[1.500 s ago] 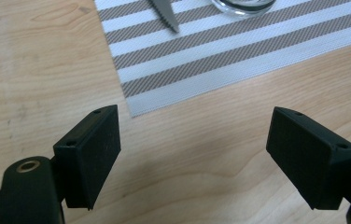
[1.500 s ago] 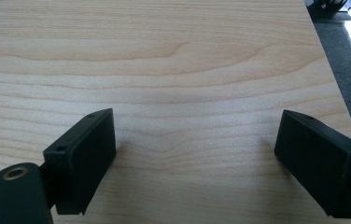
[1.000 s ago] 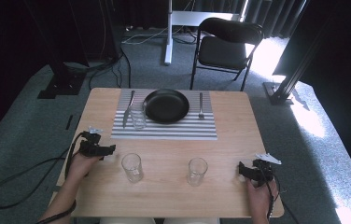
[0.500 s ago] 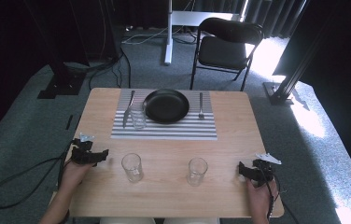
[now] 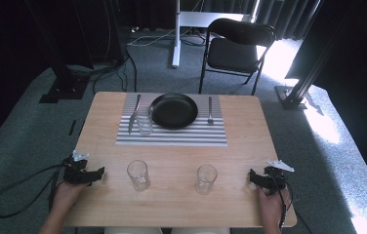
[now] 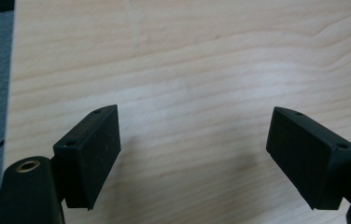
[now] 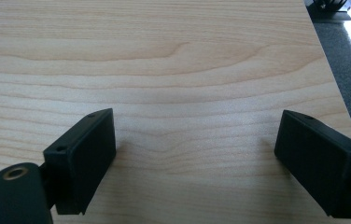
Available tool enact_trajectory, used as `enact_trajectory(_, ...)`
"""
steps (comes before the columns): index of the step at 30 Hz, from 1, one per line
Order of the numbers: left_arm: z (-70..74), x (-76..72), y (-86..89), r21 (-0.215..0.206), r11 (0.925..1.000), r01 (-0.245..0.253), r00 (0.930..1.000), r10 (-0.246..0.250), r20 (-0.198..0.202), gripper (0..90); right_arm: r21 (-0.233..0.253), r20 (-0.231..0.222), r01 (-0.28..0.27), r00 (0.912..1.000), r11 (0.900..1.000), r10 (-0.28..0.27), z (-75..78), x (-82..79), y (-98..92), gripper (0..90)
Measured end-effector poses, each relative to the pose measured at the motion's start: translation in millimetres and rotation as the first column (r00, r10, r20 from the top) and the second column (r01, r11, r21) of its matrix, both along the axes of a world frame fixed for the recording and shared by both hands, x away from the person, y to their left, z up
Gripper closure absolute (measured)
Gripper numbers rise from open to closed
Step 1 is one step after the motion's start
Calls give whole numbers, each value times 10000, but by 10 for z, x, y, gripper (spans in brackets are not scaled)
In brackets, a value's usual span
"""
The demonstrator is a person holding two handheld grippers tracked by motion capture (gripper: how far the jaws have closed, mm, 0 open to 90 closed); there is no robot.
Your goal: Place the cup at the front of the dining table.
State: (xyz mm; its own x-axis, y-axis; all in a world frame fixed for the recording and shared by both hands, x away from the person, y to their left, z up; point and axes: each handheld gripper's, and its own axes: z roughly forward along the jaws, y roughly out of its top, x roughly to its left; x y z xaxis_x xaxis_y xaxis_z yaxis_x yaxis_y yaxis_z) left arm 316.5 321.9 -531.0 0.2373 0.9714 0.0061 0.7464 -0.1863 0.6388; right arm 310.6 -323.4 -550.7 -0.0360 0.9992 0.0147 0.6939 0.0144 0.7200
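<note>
My left gripper [image 5: 98, 172] rests at the table's front left edge, held by a hand, pointing right toward a clear empty glass [image 5: 138, 174]. In the left gripper view the left gripper [image 6: 194, 135] is open, with bare wood between its jaws. My right gripper [image 5: 253, 176] lies near the front right corner, aimed left at a second empty glass [image 5: 206, 178]. The right gripper [image 7: 197, 140] is open too, over bare wood. Further back a striped placemat [image 5: 172, 136] carries a black plate [image 5: 174, 110], a third glass [image 5: 144, 121], a utensil [image 5: 133, 114] on the left and a fork [image 5: 210, 111] on the right.
The wooden table [image 5: 176, 209] ends close to both grippers at the sides and front. A black folding chair [image 5: 233, 48] stands behind the table. A cable [image 5: 20, 187] trails off the left gripper to the carpet. Dark stands flank the table's back.
My left gripper has slid left and toward the near edge, away from the left glass. The right gripper and the glasses have stayed put.
</note>
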Motion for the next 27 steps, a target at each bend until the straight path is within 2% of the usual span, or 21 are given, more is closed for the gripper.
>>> enact_trajectory(4, -22, -57, 38, -149, 9998, -148, 9999, 148, 2, 182, 0, -2, 1, 10000, 10000, -1, 0, 0, 0, 120)
enact_trajectory(7, -37, -98, 45, -107, 9997, -215, 9997, 217, 102, 182, -2, -2, -3, 10000, 10000, 3, 0, 0, 0, 120)
enact_trajectory(8, -38, -109, 41, 0, 9997, -237, 9996, 237, 125, 183, 4, 2, -1, 10000, 10000, 1, 0, 0, 0, 120)
enact_trajectory(10, -45, -156, 20, 508, 9986, -150, 9994, 134, 322, 182, 2, 3, -2, 10000, 10000, 2, 0, 0, 0, 120)
enact_trajectory(16, -25, -278, 86, 42, 9991, -420, 9980, 418, 467, 182, -3, -2, -3, 10000, 10000, 3, 0, 0, 0, 120)
enact_trajectory(19, -14, -348, 111, 55, 9976, -693, 9959, 688, 589, 182, 14, -2, 10, 10000, 10000, -10, 0, 0, 1, 120)
enact_trajectory(22, -17, -397, 123, -146, 9957, -917, 9934, 925, 684, 182, 11, -10, 12, 10000, 10000, -12, 1, 0, 1, 120)
enact_trajectory(24, -11, -432, 122, -87, 9947, -1024, 9920, 1028, 733, 182, 14, -11, 11, 10000, 10000, -11, 1, 0, 1, 120)
enact_trajectory(27, -3, -474, 133, -39, 9901, -1403, 9857, 1400, 938, 182, 12, -9, 10, 10000, 10000, -10, 1, 0, 1, 120)
